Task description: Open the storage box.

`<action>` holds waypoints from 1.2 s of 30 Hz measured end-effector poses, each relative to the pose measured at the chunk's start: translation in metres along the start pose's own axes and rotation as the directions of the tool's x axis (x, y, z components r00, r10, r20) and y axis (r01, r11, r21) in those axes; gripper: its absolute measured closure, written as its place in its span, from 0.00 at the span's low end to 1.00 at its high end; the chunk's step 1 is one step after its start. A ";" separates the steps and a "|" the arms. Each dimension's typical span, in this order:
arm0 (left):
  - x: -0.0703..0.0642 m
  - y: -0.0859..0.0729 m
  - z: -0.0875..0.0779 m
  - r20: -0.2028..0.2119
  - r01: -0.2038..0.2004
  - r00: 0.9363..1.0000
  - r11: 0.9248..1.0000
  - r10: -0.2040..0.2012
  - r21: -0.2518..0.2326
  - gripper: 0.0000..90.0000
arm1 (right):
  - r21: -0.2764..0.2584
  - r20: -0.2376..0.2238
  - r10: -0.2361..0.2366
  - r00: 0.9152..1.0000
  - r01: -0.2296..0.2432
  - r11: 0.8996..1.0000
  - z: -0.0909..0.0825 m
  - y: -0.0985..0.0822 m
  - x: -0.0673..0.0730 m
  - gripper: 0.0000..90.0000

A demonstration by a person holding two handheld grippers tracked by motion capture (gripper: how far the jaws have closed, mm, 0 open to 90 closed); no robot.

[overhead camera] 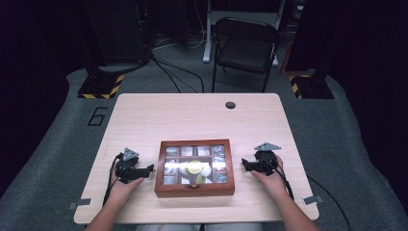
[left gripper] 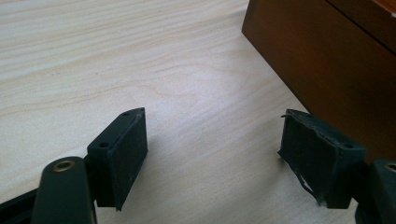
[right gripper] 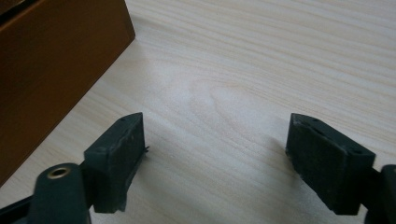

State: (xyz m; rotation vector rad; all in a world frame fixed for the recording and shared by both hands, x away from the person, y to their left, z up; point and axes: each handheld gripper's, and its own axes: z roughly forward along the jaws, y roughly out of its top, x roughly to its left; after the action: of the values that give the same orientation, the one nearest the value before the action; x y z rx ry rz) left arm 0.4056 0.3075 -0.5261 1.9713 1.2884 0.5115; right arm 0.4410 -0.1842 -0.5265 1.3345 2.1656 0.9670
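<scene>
A: From the high view, we hold a left hand-held gripper [overhead camera: 150, 168] and a right hand-held gripper [overhead camera: 244, 165] at either side of a wooden compartment box [overhead camera: 194, 191] with a glass lid, which sits near the front edge of the tabletop [overhead camera: 192, 115]. Small packets fill its compartments, and a pale round item lies at the middle; we cannot tell what it is. A folding chair [overhead camera: 245, 45] stands beyond the far edge.

B: In the left gripper view, our left hand-held gripper [left gripper: 212, 154] is released, jaws spread wide above bare wood grain. The wooden compartment box [left gripper: 327, 70] shows its dark side wall just beside the outer jaw, apart from it. That jaw's pad [left gripper: 317, 158] looks torn and peeling.

A: In the right gripper view, our right hand-held gripper [right gripper: 215, 158] is likewise released, nothing between the jaws. The wooden compartment box [right gripper: 51, 74] stands near, off one jaw, not touching.

B: What could go wrong, as we judge it: both jaw pairs face bare tabletop rather than the box walls, so closing now would catch nothing. If we press in unevenly, the box could skid or twist. The frayed pad may slip on the smooth wall, and a tilted lift could shake the contents or swing the lid.
</scene>
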 end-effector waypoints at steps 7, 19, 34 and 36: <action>-0.001 0.002 -0.001 -0.003 -0.020 1.000 1.000 0.020 0.019 0.31 | 0.010 0.022 -0.006 1.000 0.005 1.000 -0.004 0.002 -0.001 0.25; -0.004 0.007 -0.010 0.026 -0.020 0.999 1.000 0.020 0.005 0.33 | 0.018 -0.033 -0.073 0.997 0.074 0.997 -0.019 0.010 0.015 0.26; -0.001 0.010 -0.022 0.038 0.028 0.999 0.999 -0.027 -0.018 0.33 | 0.000 -0.034 -0.064 0.997 0.064 0.998 -0.031 0.012 0.016 0.30; -0.002 0.010 -0.023 0.039 0.024 0.999 1.000 -0.023 -0.019 0.33 | -0.005 -0.041 -0.069 0.997 0.069 0.998 -0.034 0.013 0.018 0.30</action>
State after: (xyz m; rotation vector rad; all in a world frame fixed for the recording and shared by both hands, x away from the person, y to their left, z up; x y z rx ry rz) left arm 0.3956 0.3113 -0.5029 1.9386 1.2767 0.4705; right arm 0.4180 -0.1763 -0.4937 1.2401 2.2237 0.9789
